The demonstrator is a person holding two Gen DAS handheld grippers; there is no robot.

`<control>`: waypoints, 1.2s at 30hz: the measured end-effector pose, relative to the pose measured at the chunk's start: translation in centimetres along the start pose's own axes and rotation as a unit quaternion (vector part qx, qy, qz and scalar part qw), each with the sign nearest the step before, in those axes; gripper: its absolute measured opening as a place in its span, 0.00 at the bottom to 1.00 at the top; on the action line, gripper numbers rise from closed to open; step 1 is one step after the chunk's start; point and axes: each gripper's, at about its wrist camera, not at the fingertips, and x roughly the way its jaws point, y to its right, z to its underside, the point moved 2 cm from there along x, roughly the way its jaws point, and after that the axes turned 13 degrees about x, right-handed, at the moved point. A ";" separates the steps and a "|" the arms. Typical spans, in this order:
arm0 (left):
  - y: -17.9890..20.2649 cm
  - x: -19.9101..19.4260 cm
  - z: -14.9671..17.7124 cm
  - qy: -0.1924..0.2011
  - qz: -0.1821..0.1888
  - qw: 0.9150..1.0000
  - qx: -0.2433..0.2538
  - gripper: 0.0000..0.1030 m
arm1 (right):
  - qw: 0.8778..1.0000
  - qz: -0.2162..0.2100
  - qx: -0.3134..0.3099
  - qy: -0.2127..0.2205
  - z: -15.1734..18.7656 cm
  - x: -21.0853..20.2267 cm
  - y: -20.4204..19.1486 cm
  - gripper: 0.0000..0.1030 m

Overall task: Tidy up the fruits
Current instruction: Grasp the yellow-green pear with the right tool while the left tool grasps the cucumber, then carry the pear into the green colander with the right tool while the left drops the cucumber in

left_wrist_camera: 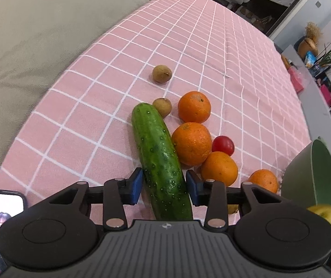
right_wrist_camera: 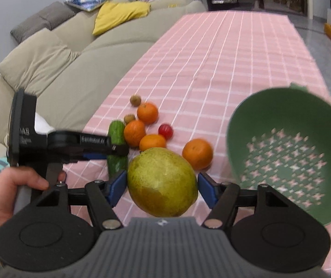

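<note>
The right hand-held gripper [right_wrist_camera: 162, 186] pinches the pear [right_wrist_camera: 162, 181], with the colander [right_wrist_camera: 281, 120] just to its right; the left hand-held gripper [left_wrist_camera: 163, 185], spread, straddles the cucumber [left_wrist_camera: 159, 157] lying along its fingers near the bench's left edge.

Left wrist view held low and close over the cucumber [left_wrist_camera: 163, 162], faced along the pink cloth [left_wrist_camera: 211, 46], right wrist view set higher, the same oranges [right_wrist_camera: 147, 113] and green bowl [right_wrist_camera: 288, 157] shared
</note>
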 end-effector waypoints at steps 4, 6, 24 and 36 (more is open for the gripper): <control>-0.3 -1.2 0.2 0.008 0.016 1.000 -0.026 0.42 | 1.000 0.000 0.004 0.026 -0.9 -2.1 0.5 0.62; -0.4 -1.9 0.4 0.009 0.024 0.999 -0.035 0.42 | 0.999 0.001 0.005 0.039 -1.4 -2.9 0.8 0.62; 2.9 -4.4 3.8 -0.045 0.013 0.999 0.014 0.39 | 0.997 0.013 0.013 0.072 -1.1 -7.1 3.2 0.62; 4.9 -2.0 5.0 -0.079 -0.022 0.994 0.067 0.42 | 0.991 0.118 0.058 0.028 -3.8 -3.8 9.4 0.62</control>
